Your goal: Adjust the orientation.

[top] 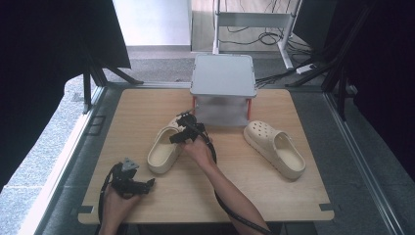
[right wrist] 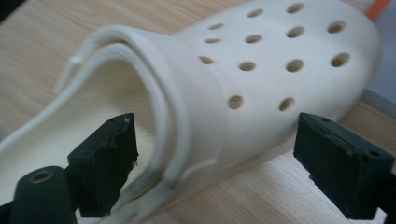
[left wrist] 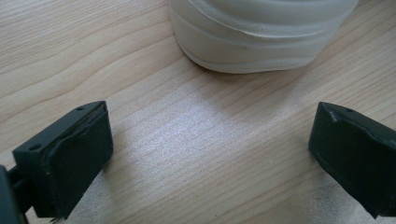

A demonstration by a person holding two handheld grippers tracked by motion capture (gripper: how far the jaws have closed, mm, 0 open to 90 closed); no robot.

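Cream-coloured clog (top: pixel 165 149) lies mid-desk, ungrasped, its heel before the idle left gripper (top: pixel 147 185) with fingers spread and its strapped side wall between the right gripper's (top: pixel 182 132) spread fingers, so gripping and lifting remain, with bare desk (top: pixel 147 105) leftward, its mate (top: pixel 275 148) rightward, a grey stand (top: pixel 223 76) behind.
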